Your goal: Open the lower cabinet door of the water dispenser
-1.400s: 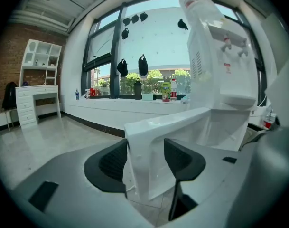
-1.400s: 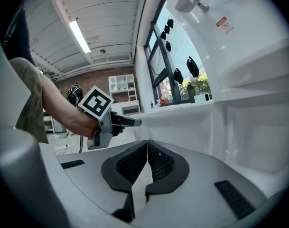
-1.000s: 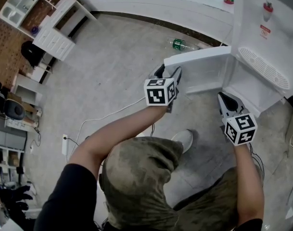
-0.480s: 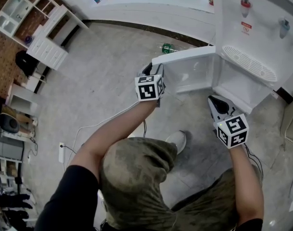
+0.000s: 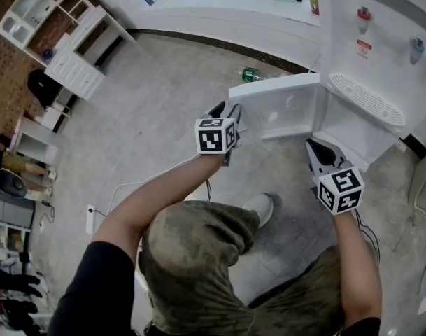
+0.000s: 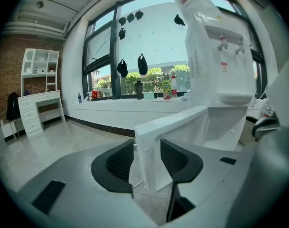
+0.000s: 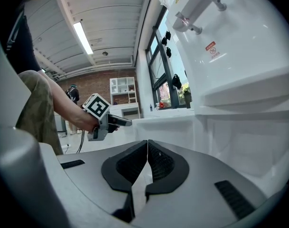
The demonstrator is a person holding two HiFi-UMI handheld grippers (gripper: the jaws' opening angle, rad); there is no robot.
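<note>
Bright daylight; fisheye edges seemingly soft.

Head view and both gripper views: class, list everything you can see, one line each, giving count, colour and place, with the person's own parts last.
water dispenser: one, white, upper right.
lower cabinet door: one, white, swung open from the dispenser's base.
red tap and blue tap: one each, on the dispenser front.
bottle: one, green, on the floor beyond the door.
shelf unit: one, white, upper left.
power strip: one, white, on the floor at left.
left gripper: one, grey with black pads; its jaws have just been closing and now grip the door's free edge.
right gripper: one, same colours, shut and empty, by the open cabinet.
forearms: two, bare, black sleeves.
</note>
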